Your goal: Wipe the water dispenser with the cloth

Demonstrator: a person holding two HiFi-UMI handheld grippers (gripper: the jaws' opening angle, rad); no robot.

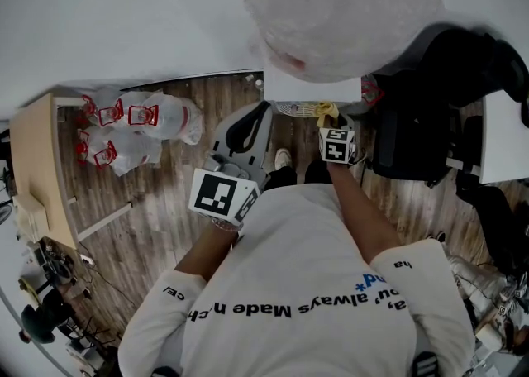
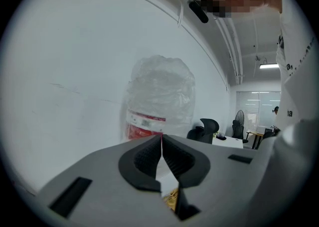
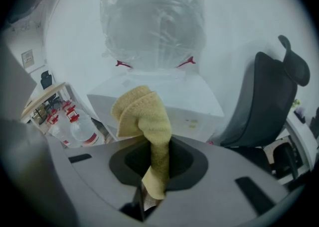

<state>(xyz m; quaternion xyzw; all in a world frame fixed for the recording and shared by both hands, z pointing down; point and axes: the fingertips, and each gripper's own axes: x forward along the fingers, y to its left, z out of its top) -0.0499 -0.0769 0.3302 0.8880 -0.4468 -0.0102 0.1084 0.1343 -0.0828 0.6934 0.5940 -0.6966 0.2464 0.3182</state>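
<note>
The white water dispenser (image 3: 164,99) stands against the wall with a big plastic-wrapped water bottle (image 3: 152,19) on top; in the head view the bottle (image 1: 339,11) fills the upper middle and the dispenser top (image 1: 310,88) shows just below it. My right gripper (image 3: 155,164) is shut on a yellow cloth (image 3: 144,121), held a little short of the dispenser's front. In the head view the cloth (image 1: 326,109) sticks up from that gripper (image 1: 331,129). My left gripper (image 2: 161,159) is shut and holds nothing, pointing up toward the bottle (image 2: 159,96); in the head view it (image 1: 241,140) hangs left of the dispenser.
A black office chair (image 3: 264,106) stands right of the dispenser. Several empty water bottles (image 1: 132,127) lie on the wooden floor at the left, beside a light wooden table (image 1: 33,169). More chairs and desks (image 2: 219,131) stand farther off along the wall.
</note>
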